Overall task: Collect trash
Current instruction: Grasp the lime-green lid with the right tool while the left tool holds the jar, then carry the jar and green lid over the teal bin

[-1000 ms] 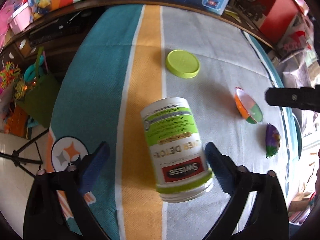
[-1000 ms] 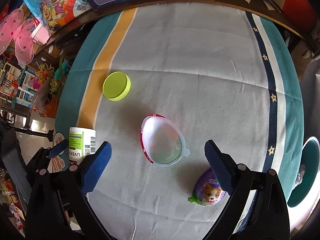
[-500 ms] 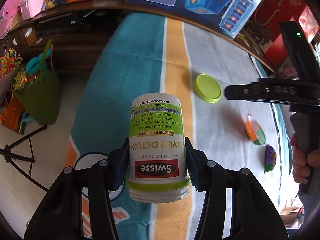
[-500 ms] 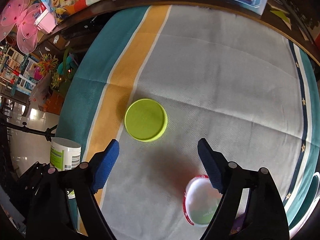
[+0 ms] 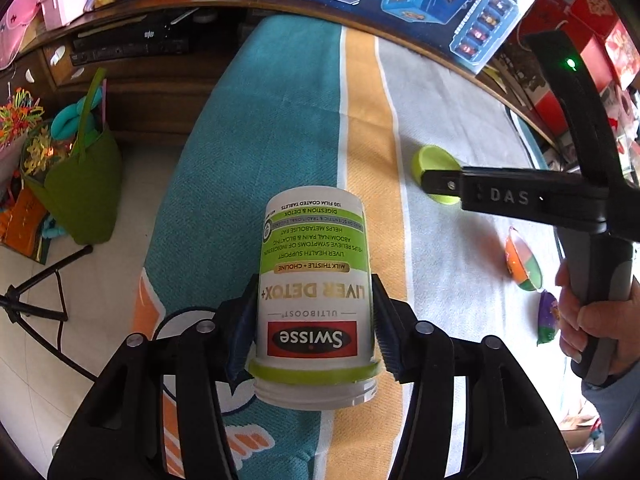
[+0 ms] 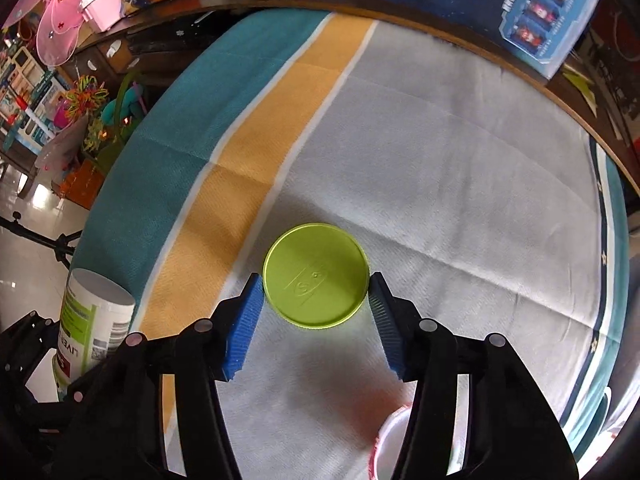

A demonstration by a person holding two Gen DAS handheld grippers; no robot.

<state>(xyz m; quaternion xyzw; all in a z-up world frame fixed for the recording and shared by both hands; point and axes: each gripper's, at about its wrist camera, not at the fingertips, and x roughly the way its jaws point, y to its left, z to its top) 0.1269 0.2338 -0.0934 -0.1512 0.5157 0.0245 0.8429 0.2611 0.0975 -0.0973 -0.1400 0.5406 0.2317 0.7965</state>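
Two grippers busy: left gripper [image 5: 314,322] clamps supplement bottle [image 5: 316,292], lifted for disposal; right gripper [image 6: 316,312], jaws just closing, pinches green lid [image 6: 316,276] on tablecloth [image 6: 440,160].

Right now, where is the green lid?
In the right wrist view the green lid lies flat on the grey cloth, between the right gripper's closing blue pads, just right of the yellow stripe.
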